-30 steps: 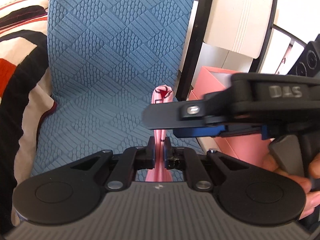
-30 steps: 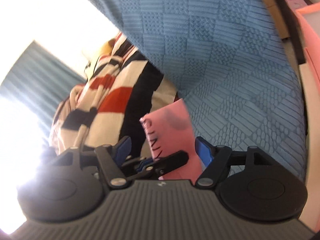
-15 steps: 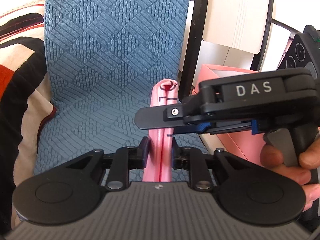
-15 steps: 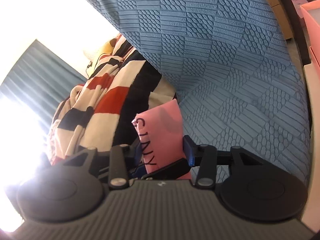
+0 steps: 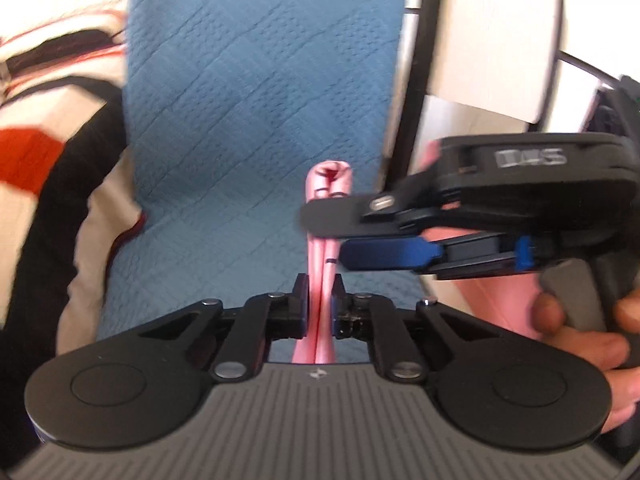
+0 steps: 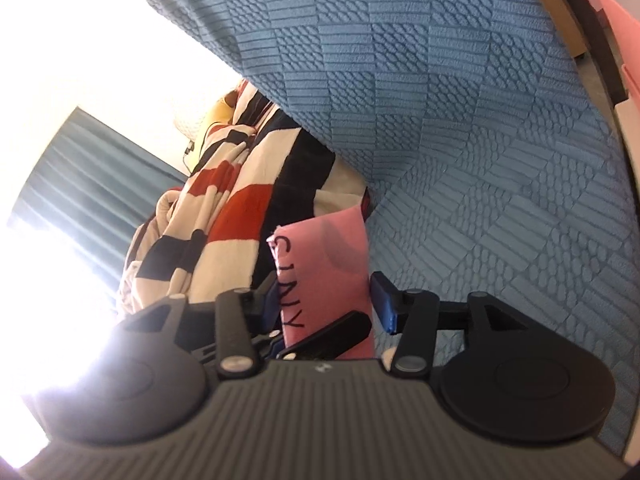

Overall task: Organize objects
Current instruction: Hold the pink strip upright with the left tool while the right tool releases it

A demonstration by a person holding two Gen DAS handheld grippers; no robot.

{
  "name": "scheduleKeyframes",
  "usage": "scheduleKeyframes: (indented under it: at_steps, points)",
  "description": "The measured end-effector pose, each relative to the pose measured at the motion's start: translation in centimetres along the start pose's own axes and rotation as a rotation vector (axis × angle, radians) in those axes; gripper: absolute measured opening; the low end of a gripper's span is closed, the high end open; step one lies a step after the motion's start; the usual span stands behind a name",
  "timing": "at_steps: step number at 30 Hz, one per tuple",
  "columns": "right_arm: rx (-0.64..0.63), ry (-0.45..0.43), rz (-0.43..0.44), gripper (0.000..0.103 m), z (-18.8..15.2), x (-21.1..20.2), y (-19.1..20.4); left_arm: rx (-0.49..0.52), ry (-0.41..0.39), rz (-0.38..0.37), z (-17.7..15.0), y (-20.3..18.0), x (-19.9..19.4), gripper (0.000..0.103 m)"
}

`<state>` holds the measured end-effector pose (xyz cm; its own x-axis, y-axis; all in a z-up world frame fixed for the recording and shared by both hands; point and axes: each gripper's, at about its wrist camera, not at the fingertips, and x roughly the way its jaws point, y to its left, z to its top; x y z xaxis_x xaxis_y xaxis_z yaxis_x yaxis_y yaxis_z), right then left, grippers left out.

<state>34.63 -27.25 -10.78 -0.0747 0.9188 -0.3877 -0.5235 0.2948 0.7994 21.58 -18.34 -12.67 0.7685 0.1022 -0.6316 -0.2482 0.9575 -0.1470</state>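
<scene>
Pink packet (image 5: pixel 322 280) stands edge-on, lower centre, left claw (image 5: pixel 320 300) closing on it; right claw (image 6: pixel 326 300) (opening) straddles its width.

Pink folded cloth (image 5: pixel 320 248) — black lettering, held edge-up above the blue bedspread (image 5: pixel 248 120).

Bed surface: blue quilted cover (image 6: pixel 460 128) with embossed checker texture spread over it. Striped blanket (image 6: pixel 240 216), cream/black/red, bunched up directly on the bed, touching the cover's edge.
</scene>
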Motion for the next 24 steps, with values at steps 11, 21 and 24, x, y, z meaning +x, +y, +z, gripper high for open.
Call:
scheduleKeyframes:
  at_steps: [11, 21, 24]
  points:
    - [0.058, -0.01, -0.043, 0.055, 0.1, 0.0, -1.3, -0.193, 0.062, 0.14, -0.9, 4.4, -1.6, 0.012]
    - [-0.149, 0.271, -0.21, 0.041, -2.8, 6.8, -0.9, -0.237, 0.101, 0.176, -1.2, 6.1, -1.1, 0.012]
    - [-0.242, 0.354, -0.245, 0.039, -4.3, 8.4, -0.6, -0.265, 0.098, 0.165, -1.1, 6.7, -1.3, 0.012]
